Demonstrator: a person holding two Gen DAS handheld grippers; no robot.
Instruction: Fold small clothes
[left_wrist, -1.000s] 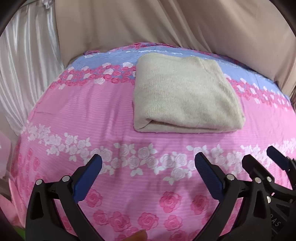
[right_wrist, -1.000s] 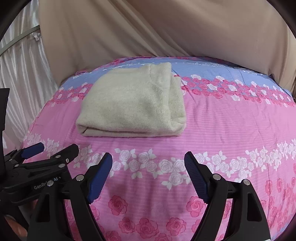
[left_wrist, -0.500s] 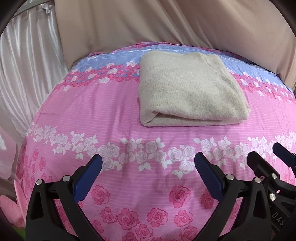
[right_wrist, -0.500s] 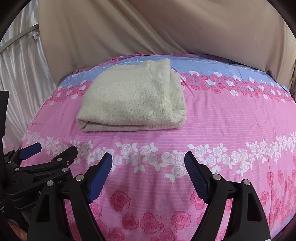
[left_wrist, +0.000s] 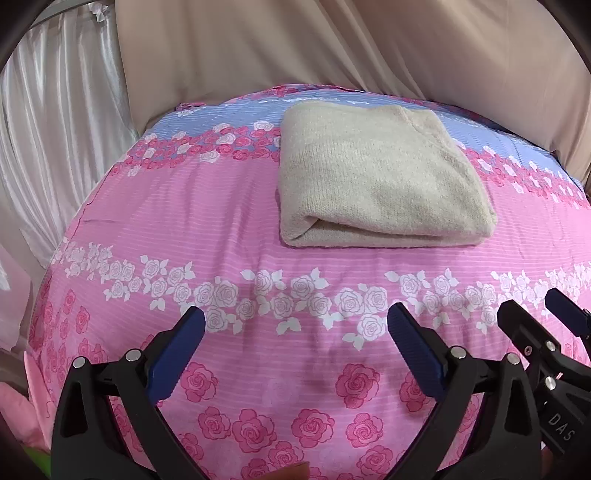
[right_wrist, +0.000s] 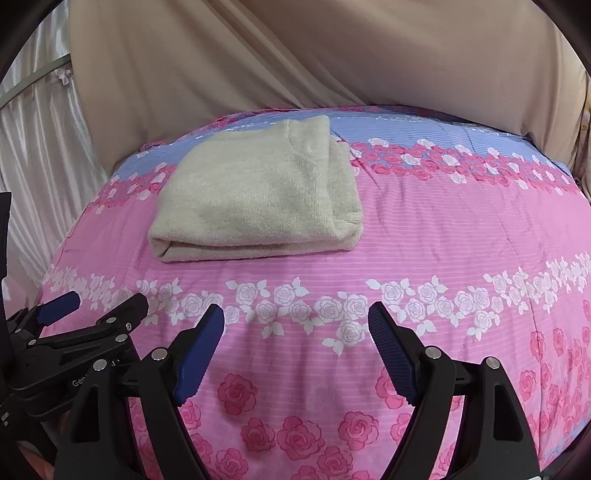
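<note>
A pink rose-print sheet (left_wrist: 207, 206) with a blue band at the top fills both views, beige drape (left_wrist: 332, 48) behind, white curtain (left_wrist: 55, 129) upper left. The folded sweater (left_wrist: 376, 177) lies upper centre. Left gripper (left_wrist: 295, 350) and right gripper (right_wrist: 295, 339) both gape, empty.

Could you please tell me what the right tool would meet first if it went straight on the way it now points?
Probably the pink rose-print bed sheet, just short of the folded beige knitted garment; the right tool is open and empty.
</note>
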